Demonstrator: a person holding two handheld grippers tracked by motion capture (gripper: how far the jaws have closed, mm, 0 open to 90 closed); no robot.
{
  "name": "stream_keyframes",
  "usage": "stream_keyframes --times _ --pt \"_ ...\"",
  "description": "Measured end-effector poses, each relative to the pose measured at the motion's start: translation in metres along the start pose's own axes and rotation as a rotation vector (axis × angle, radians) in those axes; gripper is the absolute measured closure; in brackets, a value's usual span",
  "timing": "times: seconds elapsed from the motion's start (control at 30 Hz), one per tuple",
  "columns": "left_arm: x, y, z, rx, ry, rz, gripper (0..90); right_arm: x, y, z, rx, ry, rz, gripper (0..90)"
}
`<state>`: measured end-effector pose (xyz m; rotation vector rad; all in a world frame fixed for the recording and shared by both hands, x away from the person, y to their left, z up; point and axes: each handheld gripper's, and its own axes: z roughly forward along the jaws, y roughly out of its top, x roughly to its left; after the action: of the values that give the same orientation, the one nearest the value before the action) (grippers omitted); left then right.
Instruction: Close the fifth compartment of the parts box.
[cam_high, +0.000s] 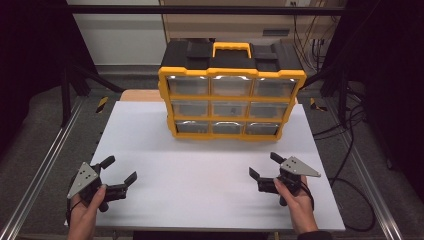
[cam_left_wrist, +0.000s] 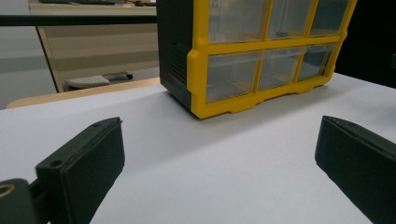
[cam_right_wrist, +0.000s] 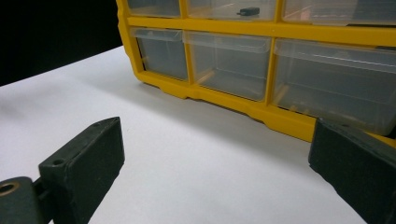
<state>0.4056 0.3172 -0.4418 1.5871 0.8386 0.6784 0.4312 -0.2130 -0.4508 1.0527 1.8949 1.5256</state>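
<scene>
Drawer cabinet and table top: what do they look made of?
The drawer cabinet looks like moulded plastic: a glossy yellow frame, a matt black ribbed shell, and clear drawers you can see through, with glare on their fronts. The table top is a smooth, matt white sheet, probably laminate or painted board; the pictures leave that open.

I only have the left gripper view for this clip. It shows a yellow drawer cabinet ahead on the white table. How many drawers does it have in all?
Observer: Nine, in three rows of three; the high view shows the whole drawer cabinet.
Operator: Anything on its top?
Observer: A yellow carry handle set in a black lid.
Operator: Where's the other hand?
Observer: The right tongs sit near the table's right front, open and empty.
</scene>
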Motion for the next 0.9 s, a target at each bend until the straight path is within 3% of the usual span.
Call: stream_keyframes --times 0.43,0.9 --pt "-0.001 -0.001 0.002 0.009 -0.006 -0.001 1.1 0.002 0.000 0.012 -0.002 0.007 -0.002 4.2" --pt "-0.003 -0.001 0.006 0.016 -0.009 -0.003 1.1 0.008 0.000 0.028 -0.022 -0.005 -0.058 5.0"
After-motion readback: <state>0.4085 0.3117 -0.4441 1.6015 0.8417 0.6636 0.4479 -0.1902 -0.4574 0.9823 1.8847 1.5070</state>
